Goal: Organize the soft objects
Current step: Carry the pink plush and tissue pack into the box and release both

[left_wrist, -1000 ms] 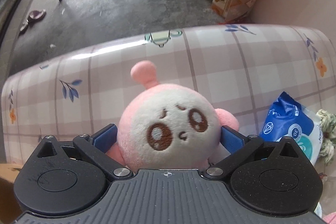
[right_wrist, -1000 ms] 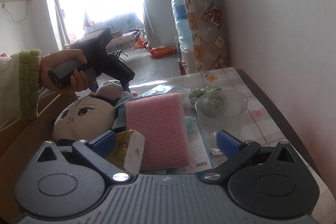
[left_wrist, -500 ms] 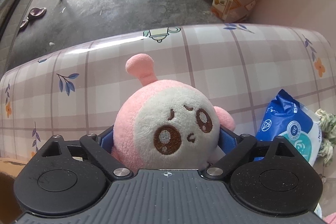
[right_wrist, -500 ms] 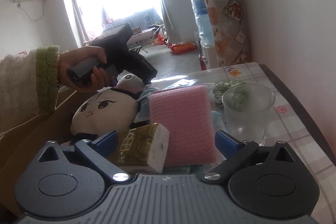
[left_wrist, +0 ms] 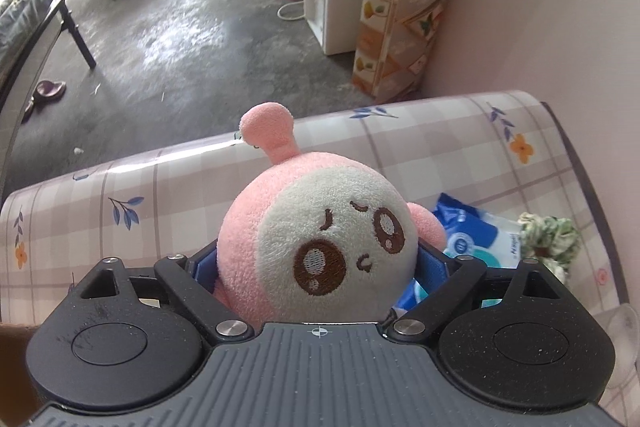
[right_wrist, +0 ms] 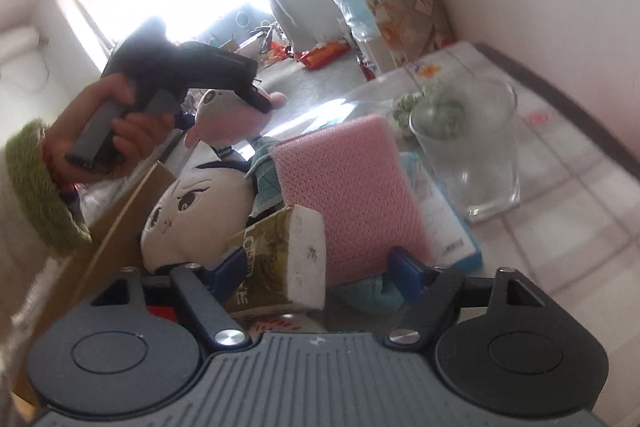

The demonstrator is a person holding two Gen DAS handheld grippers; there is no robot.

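Two grippers: both are showing
Left gripper (left_wrist: 318, 267): squeezing the pink toy (left_wrist: 320, 247)
Right gripper (right_wrist: 316, 267): gaping wide by the sponge (right_wrist: 352, 199)

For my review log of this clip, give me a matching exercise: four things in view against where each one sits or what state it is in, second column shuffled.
Things:
1. pink plush toy
2. drinking glass
3. green scrunchie
4. pink sponge

Places or states:
A. standing upright and empty on the checked tablecloth
B. clamped in the left gripper, lifted off the table
C. leaning in the pile, between the fingers of the open right gripper
D. lying on the table beside the blue wipes pack

Pairs: 1-B, 2-A, 3-D, 4-C
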